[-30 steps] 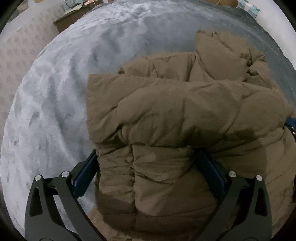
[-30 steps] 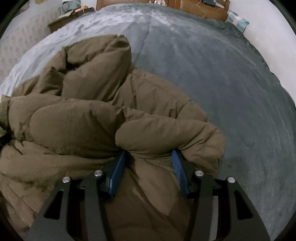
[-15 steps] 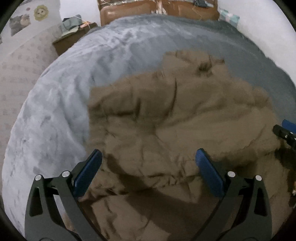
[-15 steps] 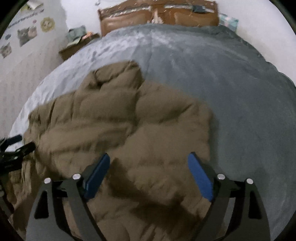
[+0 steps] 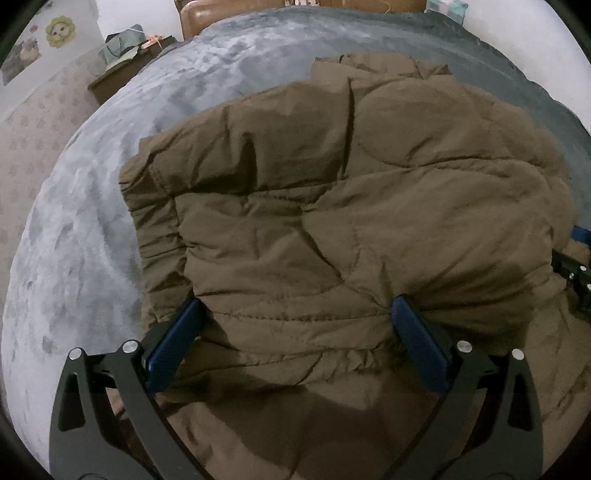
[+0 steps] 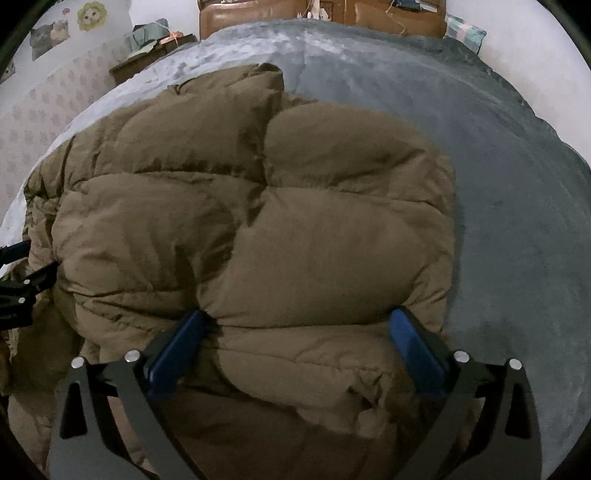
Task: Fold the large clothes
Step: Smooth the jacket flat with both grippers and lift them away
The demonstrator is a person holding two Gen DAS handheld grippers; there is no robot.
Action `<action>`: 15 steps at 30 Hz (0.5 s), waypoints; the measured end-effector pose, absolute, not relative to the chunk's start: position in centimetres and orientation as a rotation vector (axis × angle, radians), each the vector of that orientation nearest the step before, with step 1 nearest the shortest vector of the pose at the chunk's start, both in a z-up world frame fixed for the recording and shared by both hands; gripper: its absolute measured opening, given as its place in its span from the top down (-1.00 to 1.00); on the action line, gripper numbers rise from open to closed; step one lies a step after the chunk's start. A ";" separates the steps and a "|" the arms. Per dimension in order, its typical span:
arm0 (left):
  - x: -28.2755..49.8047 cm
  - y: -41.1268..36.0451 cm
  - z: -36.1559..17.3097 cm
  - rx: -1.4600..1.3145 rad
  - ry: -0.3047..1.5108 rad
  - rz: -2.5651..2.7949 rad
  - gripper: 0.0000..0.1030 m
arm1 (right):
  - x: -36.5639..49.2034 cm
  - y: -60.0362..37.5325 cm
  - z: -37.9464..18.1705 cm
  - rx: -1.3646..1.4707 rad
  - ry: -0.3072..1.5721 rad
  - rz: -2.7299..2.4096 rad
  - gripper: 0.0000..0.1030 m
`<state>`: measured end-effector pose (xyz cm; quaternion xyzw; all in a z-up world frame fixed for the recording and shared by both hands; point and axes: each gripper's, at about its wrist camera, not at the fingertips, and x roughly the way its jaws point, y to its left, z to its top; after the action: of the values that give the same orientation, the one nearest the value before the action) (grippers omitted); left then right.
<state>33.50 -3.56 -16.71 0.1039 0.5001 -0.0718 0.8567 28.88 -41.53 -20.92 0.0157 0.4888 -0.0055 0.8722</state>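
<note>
Jacket [image 5: 332, 206]: plain olive-brown, quilted. Bed cover [image 5: 92, 236]: mottled grey-blue plush. Left claw [image 5: 295, 325]: black frame, blue pads [image 5: 173, 343]. Headboard [image 6: 236, 16]: brown. Wallpaper [image 5: 33, 122]: pale, small repeating motif.

Jacket [image 5: 332, 206] on bed [image 5: 92, 229]; headboard [image 6: 273, 16] behind; nightstand [image 5: 122, 74] left of bed.

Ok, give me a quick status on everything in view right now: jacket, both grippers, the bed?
Brown puffer jacket: folded over on itself, lying bunched on the bed.
Left gripper: open wide, fingers straddling the jacket's near fold.
Right gripper: open wide, fingers straddling the near fold.
Grey bed blanket: spread flat under the jacket.
</note>
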 end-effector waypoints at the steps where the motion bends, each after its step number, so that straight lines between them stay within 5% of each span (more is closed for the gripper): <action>1: 33.5 -3.7 -16.8 0.222 1.050 -0.148 -0.94 | 28.9 -41.6 -21.1 0.032 1.025 -0.012 -0.97; 15: 25.5 -2.3 -13.2 0.152 0.978 -0.132 -0.94 | 22.8 -43.0 -15.9 0.150 0.882 -0.015 -0.96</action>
<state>25.49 -2.31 -13.17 0.0729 0.4689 -0.0632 0.8780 22.78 -42.97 -15.85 0.0727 0.4265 -0.0071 0.9015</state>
